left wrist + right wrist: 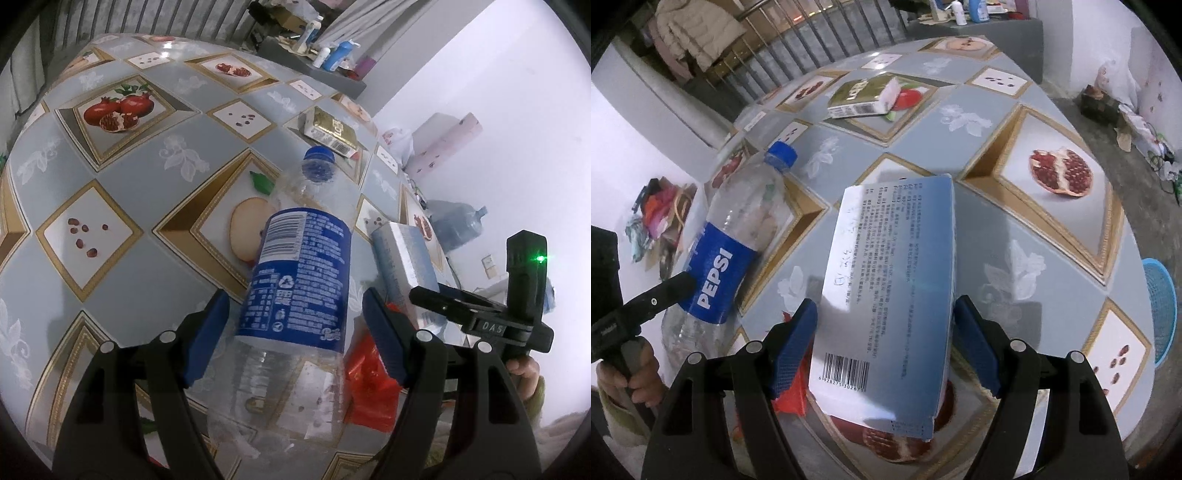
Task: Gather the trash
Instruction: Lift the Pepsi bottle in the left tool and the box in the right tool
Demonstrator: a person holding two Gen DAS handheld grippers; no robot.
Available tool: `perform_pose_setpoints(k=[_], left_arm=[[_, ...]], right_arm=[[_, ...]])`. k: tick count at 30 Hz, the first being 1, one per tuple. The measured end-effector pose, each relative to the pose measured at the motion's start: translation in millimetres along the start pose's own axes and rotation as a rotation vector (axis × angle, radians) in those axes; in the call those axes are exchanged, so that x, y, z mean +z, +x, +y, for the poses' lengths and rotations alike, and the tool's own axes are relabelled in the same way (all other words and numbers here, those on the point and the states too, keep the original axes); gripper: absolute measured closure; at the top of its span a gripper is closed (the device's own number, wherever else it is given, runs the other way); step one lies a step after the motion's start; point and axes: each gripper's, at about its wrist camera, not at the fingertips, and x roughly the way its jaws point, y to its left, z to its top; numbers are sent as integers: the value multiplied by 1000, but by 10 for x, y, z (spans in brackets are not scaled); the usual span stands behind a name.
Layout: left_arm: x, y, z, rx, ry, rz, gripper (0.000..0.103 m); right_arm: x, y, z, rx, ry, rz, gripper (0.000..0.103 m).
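Scene: a table (122, 280) under a pomegranate-print cloth, a person working two tools over scattered trash.
Left hand-held gripper (295, 339): jaws spread, straddling an empty Pepsi bottle (299, 280); a sliver of daylight shows beside each blue pad, so no squeeze yet.
Bottle axis: lying on its side, blue cap (319, 155) toward 12 o'clock from the jaws, base toward 6; the pads sit at 9 and 3 across the label, square to the long axis.
Right hand-held gripper (884, 343): jaws spread either side of a silver-blue carton (886, 288), barcode end nearest, far end toward 12 o'clock; pads do not appear to press.
Nearer tool: each has its own item; the bottle lies at 10 o'clock from the right one.
Also on the table: a gold-green box (864, 96) at the far 12 o'clock, a red wrapper (369, 384) between bottle and carton.
Bin candidate: a blue basket (1161, 310) at 3 o'clock, off the table edge.
Judgement: closing both jaws straight inward should seize both items.
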Motion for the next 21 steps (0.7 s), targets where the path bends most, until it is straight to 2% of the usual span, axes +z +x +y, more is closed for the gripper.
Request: perform_pose_setpoints(k=[11,21], left_arm=[[-31,25,-7,0,-14,5,33],[-36,42,-19,4,-14,6,33]], right_arm=[[-69,-181,-374,-22,70,-21,28],[-91,-203,-415,-21,73,-23,28]])
